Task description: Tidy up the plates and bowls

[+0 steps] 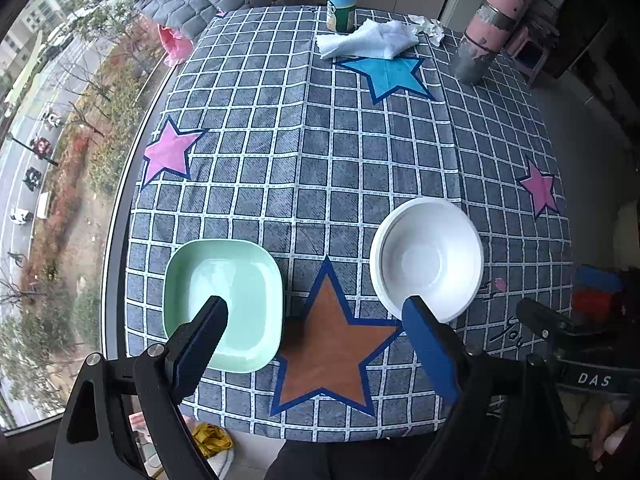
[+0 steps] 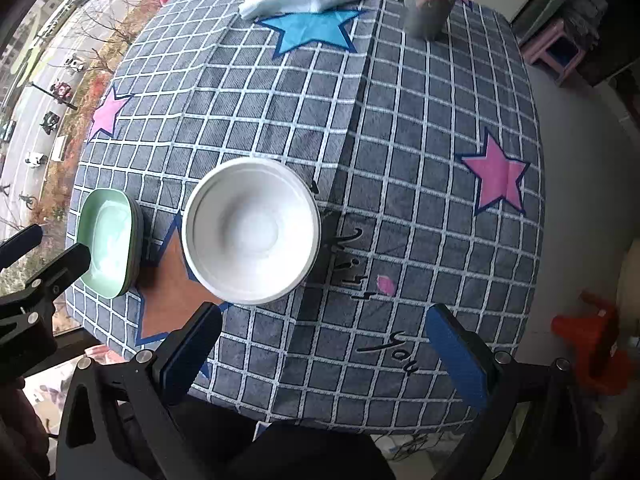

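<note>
Tablecloth with a grey check and coloured stars covers the table, and 2 dishes stand on it near the front edge. The green square plate is at the left, close to the window side. The white round bowl is at the right of it, and the brown star lies between them, so they are apart and do not touch. Both are upright and nothing is inside them.

The left gripper hangs above the brown star and points down. Its jaws stand wide, one finger seen over the plate and the other over the bowl's rim, and they hold nothing.

The right gripper is over the cloth in front of the bowl. Its jaws are also wide and hold nothing.

At the far end of the table are a white towel, a bottle with green cap and a pink and grey flask.
</note>
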Tool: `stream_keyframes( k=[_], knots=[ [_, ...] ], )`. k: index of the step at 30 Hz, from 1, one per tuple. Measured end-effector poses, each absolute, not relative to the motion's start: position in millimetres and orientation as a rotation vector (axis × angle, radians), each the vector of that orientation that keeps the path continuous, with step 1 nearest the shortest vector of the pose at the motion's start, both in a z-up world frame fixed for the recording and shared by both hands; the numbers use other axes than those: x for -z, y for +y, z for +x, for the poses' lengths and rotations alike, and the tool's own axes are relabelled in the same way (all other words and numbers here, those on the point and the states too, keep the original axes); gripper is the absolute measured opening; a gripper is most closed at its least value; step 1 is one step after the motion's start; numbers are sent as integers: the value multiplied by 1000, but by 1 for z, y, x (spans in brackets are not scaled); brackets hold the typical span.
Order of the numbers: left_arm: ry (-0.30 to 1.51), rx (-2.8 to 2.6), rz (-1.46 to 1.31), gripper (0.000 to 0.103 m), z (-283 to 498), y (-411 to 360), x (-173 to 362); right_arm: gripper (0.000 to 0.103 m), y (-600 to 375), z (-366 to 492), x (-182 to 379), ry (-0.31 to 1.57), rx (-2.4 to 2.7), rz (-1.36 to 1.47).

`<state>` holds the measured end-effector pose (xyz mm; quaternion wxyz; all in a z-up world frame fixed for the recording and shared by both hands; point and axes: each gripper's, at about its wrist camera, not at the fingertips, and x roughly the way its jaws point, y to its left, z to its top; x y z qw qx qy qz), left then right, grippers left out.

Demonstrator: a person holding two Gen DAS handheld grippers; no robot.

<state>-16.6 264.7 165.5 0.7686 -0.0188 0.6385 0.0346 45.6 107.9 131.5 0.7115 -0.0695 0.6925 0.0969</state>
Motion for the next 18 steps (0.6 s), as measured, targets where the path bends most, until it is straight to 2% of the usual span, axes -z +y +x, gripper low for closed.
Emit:
stream_keyframes(
  k=[18],
  knots=[
    [1397,-30,-34,91,-11,252,-159,103,107,40,-134,1499,-208,-194]
  ],
)
